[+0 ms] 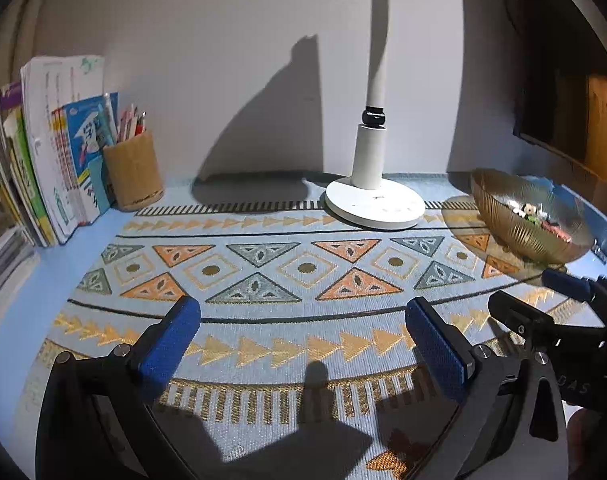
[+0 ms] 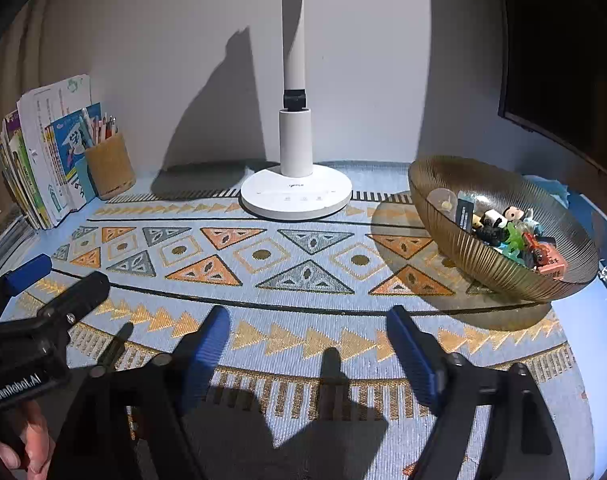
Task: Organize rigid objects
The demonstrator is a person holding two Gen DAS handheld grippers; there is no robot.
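Gaping wide, left tongs (image 1: 303, 344) and right tongs (image 2: 307, 346), both empty-jawed.

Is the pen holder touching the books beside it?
Touching. In the left wrist view the pen holder sits flush against the books, no mat visible between them.

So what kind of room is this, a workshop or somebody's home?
Most likely a home study desk: a row of books stands against the wall by a pen holder, with a white desk lamp on a patterned mat.
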